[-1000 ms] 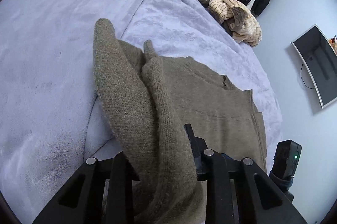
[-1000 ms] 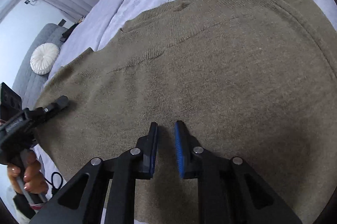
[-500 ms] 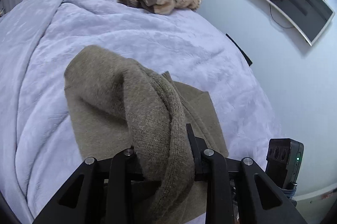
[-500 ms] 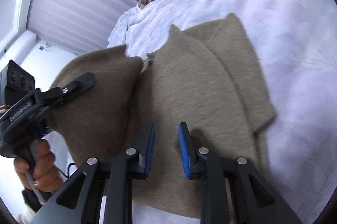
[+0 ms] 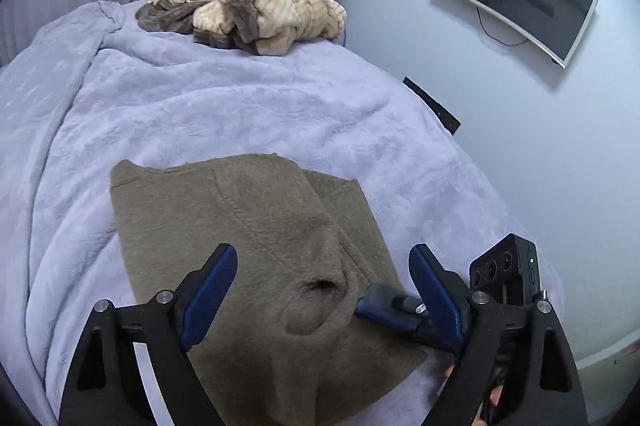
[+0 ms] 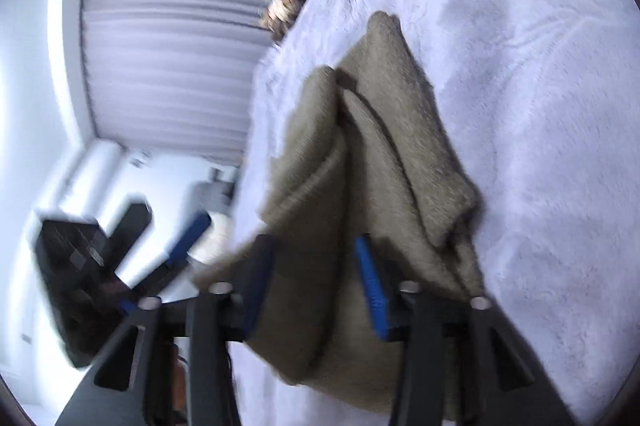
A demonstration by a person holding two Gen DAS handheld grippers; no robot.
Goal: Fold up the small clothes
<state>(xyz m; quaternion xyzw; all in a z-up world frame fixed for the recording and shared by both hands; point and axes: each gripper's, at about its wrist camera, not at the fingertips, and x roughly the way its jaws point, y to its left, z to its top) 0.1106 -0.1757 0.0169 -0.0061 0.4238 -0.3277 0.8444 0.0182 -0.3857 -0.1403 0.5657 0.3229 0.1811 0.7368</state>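
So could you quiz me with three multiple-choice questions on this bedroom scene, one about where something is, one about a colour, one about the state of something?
1. Where is the pile of other clothes?
A. at the far end of the bed
B. on the floor
C. on the screen

2. What colour is the sweater on the blanket?
A. red
B. olive-brown
C. white

3. How do the left gripper's jaws stand?
A. clamped on the sweater
B. wide apart, holding nothing
C. out of view

Answers:
1. A, the pile lies on the blanket far beyond the sweater.
2. B, its knit is olive-brown against the lilac cover.
3. B, the blue pads stand apart above the sweater, having just opened.
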